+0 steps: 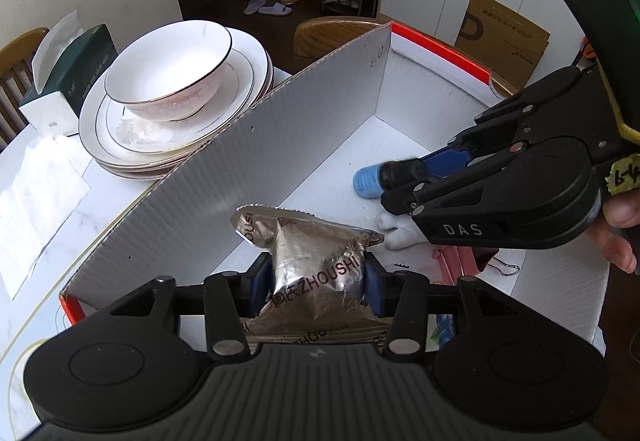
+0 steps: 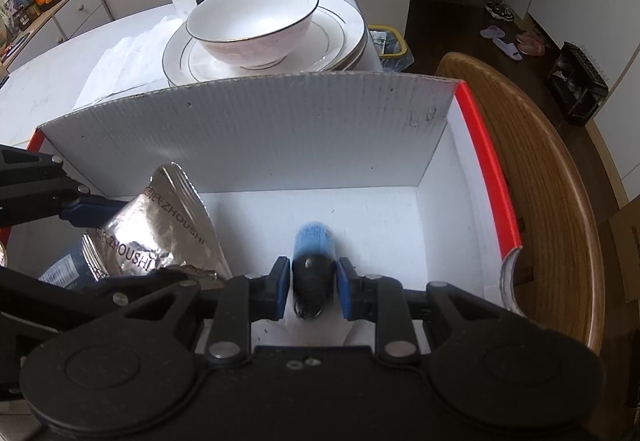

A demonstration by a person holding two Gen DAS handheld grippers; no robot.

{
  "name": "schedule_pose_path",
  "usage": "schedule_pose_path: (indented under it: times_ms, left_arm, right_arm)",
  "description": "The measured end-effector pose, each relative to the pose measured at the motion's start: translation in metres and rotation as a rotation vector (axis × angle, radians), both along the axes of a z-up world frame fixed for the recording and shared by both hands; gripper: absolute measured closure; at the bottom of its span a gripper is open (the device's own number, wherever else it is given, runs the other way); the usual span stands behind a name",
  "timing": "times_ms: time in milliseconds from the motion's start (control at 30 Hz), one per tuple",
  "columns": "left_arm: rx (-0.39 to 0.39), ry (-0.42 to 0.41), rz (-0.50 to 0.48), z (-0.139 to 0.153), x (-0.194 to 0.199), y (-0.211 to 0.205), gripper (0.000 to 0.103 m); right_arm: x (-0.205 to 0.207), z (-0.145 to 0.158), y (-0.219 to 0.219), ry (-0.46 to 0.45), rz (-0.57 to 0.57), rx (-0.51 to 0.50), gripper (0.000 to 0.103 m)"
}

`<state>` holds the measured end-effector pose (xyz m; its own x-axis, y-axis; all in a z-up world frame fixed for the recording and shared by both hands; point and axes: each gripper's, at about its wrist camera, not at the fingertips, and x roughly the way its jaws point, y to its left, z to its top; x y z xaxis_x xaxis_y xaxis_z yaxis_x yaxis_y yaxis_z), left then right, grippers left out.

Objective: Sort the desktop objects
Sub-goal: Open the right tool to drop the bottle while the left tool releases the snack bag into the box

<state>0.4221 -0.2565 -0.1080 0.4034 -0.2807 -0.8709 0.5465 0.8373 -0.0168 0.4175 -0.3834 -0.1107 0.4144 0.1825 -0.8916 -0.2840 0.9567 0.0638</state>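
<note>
Silver foil snack packet [image 1: 316, 265], printed ZHOUSHI, sits squeezed between the 2 blue pads of the left gripper [image 1: 316, 281], whose jaws are clenched on its crinkled middle; its sealed top edge sticks up just ahead of the fingertips. It hangs inside the white corrugated box [image 1: 280, 129] with red rims. The right gripper [image 2: 312, 287] has its jaws parted around a black-and-blue cylinder [image 2: 312, 261]: gaps show on both sides between pads and cylinder, so it is released, not grasped. The cylinder's blue end points ahead of those jaws, on the box floor. Beyond the box's far wall, ahead of both jaws, a white bowl [image 2: 252, 29] rests on stacked plates [image 2: 336, 45].
</note>
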Motion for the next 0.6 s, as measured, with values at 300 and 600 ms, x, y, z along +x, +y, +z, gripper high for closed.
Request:
schedule_pose_path:
  times_ms: [300, 600]
  left_arm:
    - [-0.040, -0.008, 0.026, 0.004, -0.005, 0.014, 0.043]
    - [-0.094, -0.040, 0.034, 0.022, -0.023, 0.026, 0.038]
  right_arm:
    - [-0.006, 0.005, -0.004, -0.016, -0.011, 0.002, 0.072]
    - [-0.024, 0.021, -0.005, -0.050, 0.005, 0.020, 0.063]
